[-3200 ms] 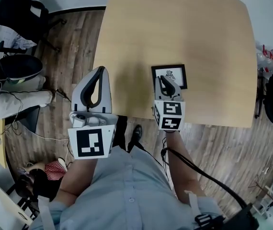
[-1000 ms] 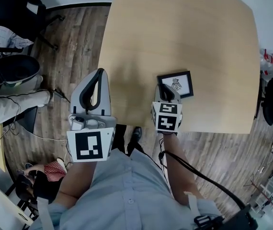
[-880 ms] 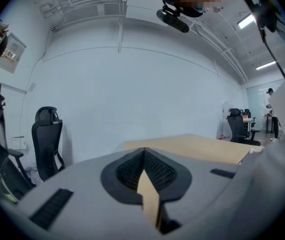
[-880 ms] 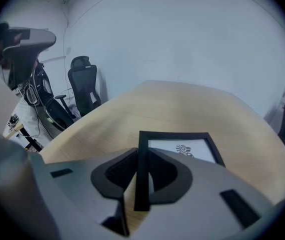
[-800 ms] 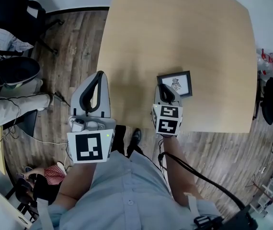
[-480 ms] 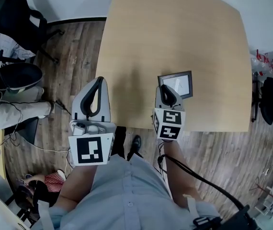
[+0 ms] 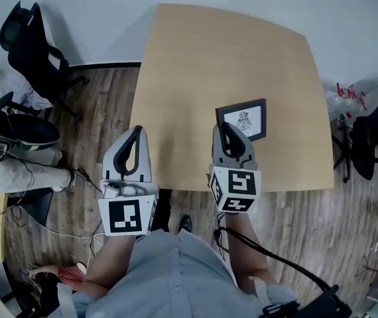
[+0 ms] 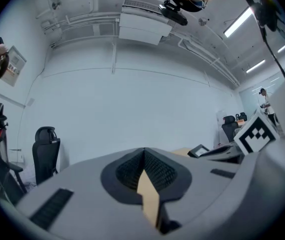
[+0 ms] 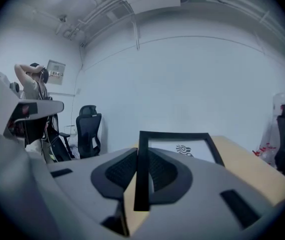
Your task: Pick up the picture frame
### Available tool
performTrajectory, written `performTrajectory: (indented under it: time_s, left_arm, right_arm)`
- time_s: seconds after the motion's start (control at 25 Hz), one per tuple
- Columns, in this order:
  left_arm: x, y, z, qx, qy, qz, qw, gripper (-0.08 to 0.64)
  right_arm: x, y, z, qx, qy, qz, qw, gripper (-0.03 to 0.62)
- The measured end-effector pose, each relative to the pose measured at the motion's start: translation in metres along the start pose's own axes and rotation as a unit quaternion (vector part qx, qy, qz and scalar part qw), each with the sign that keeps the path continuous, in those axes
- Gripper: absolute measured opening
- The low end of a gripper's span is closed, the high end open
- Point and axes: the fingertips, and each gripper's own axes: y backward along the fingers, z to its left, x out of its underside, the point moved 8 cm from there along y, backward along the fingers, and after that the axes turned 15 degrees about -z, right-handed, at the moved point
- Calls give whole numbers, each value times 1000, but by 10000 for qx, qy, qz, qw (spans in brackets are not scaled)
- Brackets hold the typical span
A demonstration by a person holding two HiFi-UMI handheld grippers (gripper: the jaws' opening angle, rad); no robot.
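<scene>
**Right gripper** (image 7: 228, 127): jaws clamped on the left side bar of the frame (image 7: 245, 120). In the right gripper view the black bar runs upright between the two dark pads (image 9: 120, 171), gripped near its lower end.

**Frame**: black border, white sheet with a small dark emblem. It extends ahead of the right jaws and to their right, over the near right part of the tabletop (image 7: 222, 52). In the right gripper view the frame (image 9: 180, 148) tilts up, its top edge set against the far wall. Whether any part touches the tabletop cannot be told.

**Left gripper** (image 7: 136, 134): jaws together at the tips, nothing between them. A thin tan sliver shows in the gap lower down in the left gripper view (image 8: 144, 156). It sits level with the right gripper, well apart to its left, over the tabletop's near left edge.

**Tabletop**: light wood, rounded corners, lying ahead of both pairs of jaws.

**Chair** (image 7: 33, 42): black office chair on the wood floor (image 7: 103, 78), far left of the left jaws, beside the wall.
</scene>
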Motion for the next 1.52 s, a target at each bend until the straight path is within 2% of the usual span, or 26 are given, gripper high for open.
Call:
performTrajectory:
  time_s: [0.2,0.4,0.6,0.84,1.2,1.52]
  left_arm:
    - [-19,4,-11,45,-82,-309,9995,2]
    - [-38,7,-26,129,-167,-524,9984,2]
    - [-52,12,-33,133,-225,-676,9974,2]
    - [-59,18,-37,187,-405,-754,9962,2]
    - [-64,13,-39,183,-298,-746,9966,2]
    - [-64,11,-38,274,-446,-802,9954,2]
  right_arm:
    - [-47,16,1,-84,75,-697,9975,63]
    - [-90,37,-1,-160,214,-1357,9904,63]
    - [-112,58,2,-227,329,-1751,9837,63]
    - [-115,72,6,-346,419,-1897,9803,63]
    - [-118,74,8,-373,477,-1920,9795,63]
    - [-120,74,8,-363,500,-1967,9785,63]
